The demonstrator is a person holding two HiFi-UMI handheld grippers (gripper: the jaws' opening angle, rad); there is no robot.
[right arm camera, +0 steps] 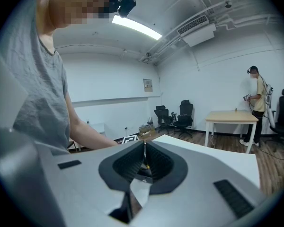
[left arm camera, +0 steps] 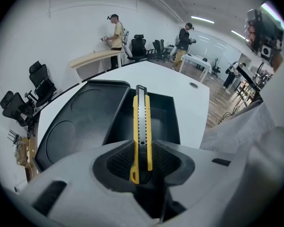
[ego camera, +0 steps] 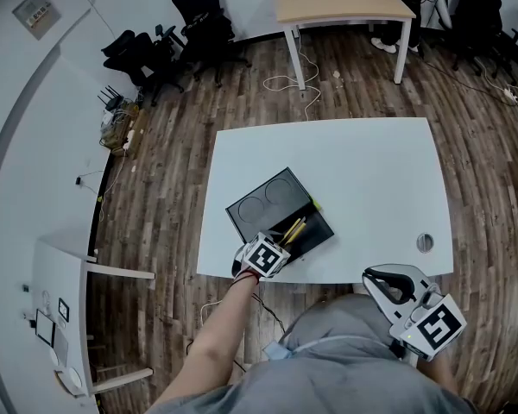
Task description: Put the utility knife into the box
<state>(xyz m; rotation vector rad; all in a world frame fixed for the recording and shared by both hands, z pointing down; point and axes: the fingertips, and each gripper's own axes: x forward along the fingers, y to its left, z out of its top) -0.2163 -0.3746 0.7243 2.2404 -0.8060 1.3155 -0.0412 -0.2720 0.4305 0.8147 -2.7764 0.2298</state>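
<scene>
A yellow utility knife [left arm camera: 142, 126] is clamped between the jaws of my left gripper [left arm camera: 142, 148]. It points forward over the open black box [left arm camera: 166, 119]. In the head view the left gripper [ego camera: 279, 243] is at the table's near edge, and the knife [ego camera: 294, 228] slants over the box's tray [ego camera: 321, 230]. The box's flat lid [ego camera: 266, 201] lies open to the tray's left. My right gripper [ego camera: 388, 280] hangs off the table's front right edge, close to the person's body. In its own view the right gripper [right arm camera: 144, 151] has its jaws together with nothing between them.
The white table [ego camera: 363, 179] has a round cable hole [ego camera: 425, 242] near its front right. Beyond it stand a wooden desk [ego camera: 341, 3] and black office chairs [ego camera: 198, 24], with cables on the wood floor. Other people stand at desks in the background [left arm camera: 116, 32].
</scene>
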